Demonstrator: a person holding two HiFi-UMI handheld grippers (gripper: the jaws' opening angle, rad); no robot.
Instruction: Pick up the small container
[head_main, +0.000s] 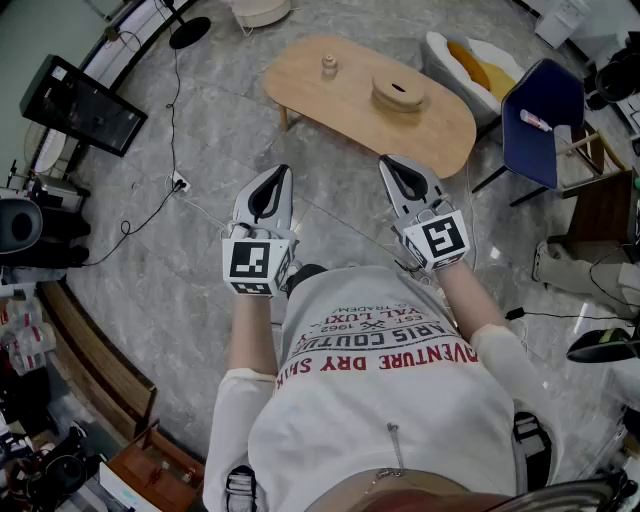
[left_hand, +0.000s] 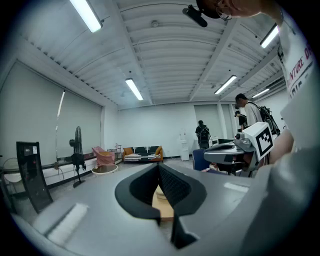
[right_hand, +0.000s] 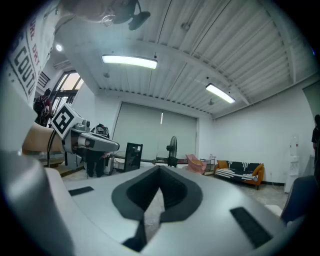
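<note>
The small container, a pale knob-topped piece, stood upright near the far edge of a low oval table of smooth light wood with rounded ends and no sharp corners. A flat round wooden ring with a central hole lay on the same top, apart from the container and toward the right end. The floor was polished grey stone with marbled veining; a clear stretch of it separated the table's near edge from both grippers. A blue chair stood just beside the table's right end, and a thin cable trailed over the floor on the left. The left gripper, a grey shell with black ribbed pads, was held at chest level with its jaws pressed together and nothing between them. The right gripper, beside it and likewise well short of the table, also had its tips meeting and carried nothing.
</note>
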